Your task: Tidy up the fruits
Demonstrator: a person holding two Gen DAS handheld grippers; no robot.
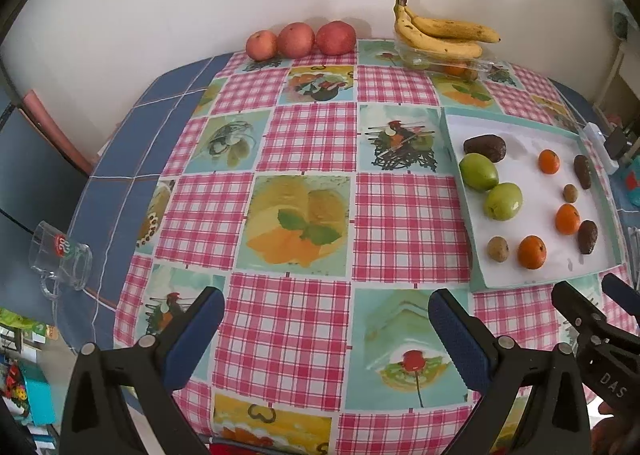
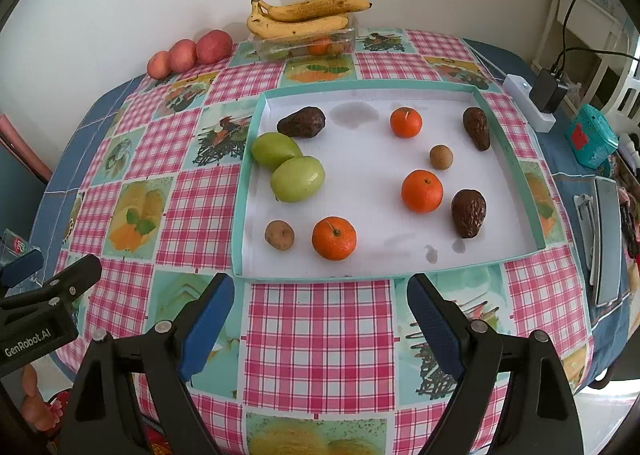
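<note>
Right wrist view: the right gripper (image 2: 320, 315) hangs at lower centre over the checked cloth (image 2: 320, 339), jaws spread wide and holding nothing. Just above its fingertips lies a shallow white tray (image 2: 360, 263) with a teal rim. In the tray: two green fruits (image 2: 298, 179) touching each other at left, a dark avocado (image 2: 302, 122) just above them, and two more avocados (image 2: 469, 213) along the right side. Three oranges (image 2: 334, 238) sit apart from one another, at lower centre, centre right and upper centre. Two small brown fruits (image 2: 279, 234) lie at lower left and at right of centre. At the top of the frame, bananas (image 2: 304, 17) rest on a clear box (image 2: 348, 35) that holds more fruit; three apples (image 2: 214, 46) stand in a row at upper left, against the wall. At right, a power strip (image 2: 528, 103) with a charger and a teal tin (image 2: 592, 141).

Left wrist view: the left gripper (image 1: 326, 317) hangs at lower centre over bare cloth, jaws wide and empty. The tray occupies the right of the frame. A glass mug (image 1: 62, 257) lies on its side at the left edge.
</note>
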